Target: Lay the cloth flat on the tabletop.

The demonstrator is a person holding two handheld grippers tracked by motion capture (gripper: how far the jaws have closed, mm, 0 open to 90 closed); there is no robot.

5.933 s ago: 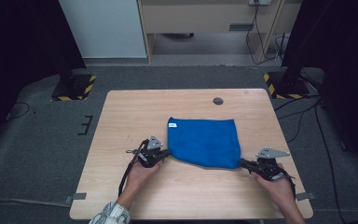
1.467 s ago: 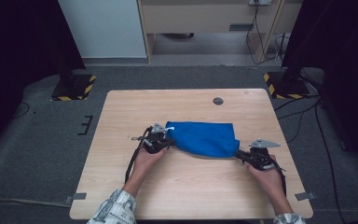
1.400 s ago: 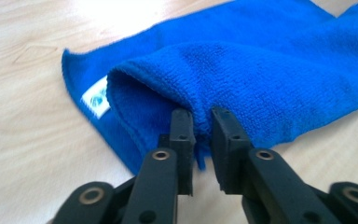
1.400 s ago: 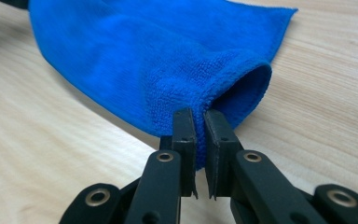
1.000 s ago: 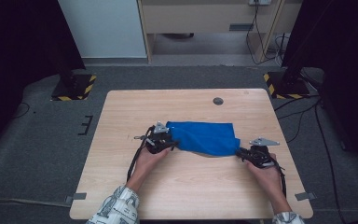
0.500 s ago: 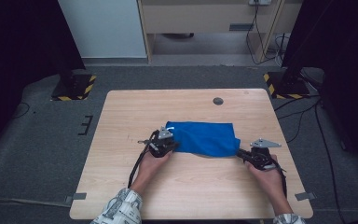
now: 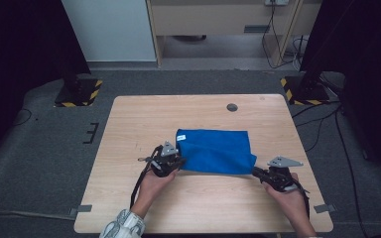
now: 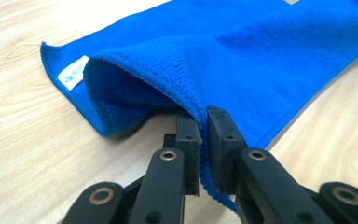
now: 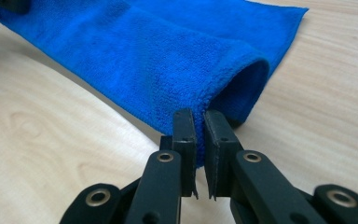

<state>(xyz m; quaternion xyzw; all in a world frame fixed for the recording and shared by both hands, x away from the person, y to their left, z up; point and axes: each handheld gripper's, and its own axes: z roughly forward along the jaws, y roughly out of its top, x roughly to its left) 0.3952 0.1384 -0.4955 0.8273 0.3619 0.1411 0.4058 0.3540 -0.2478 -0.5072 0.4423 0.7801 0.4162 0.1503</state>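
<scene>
Blue cloth (image 7: 216, 156) at table (image 7: 129, 129) centre, folded double, fold toward 12 o'clock, white label (image 8: 72, 76) at far-left corner. Versus half second back: near edge lifted, carried slightly toward 12. Left gripper (image 8: 203, 122) just closed, clenched on near-left corner at 9 o'clock of cloth. Right gripper (image 9: 199, 122) just closed, clenched on near-right corner at 4 o'clock. Bare wood toward 12 up to dark grommet (image 7: 232, 107); wide margin at 9, narrower at 3, strip at 6.
</scene>
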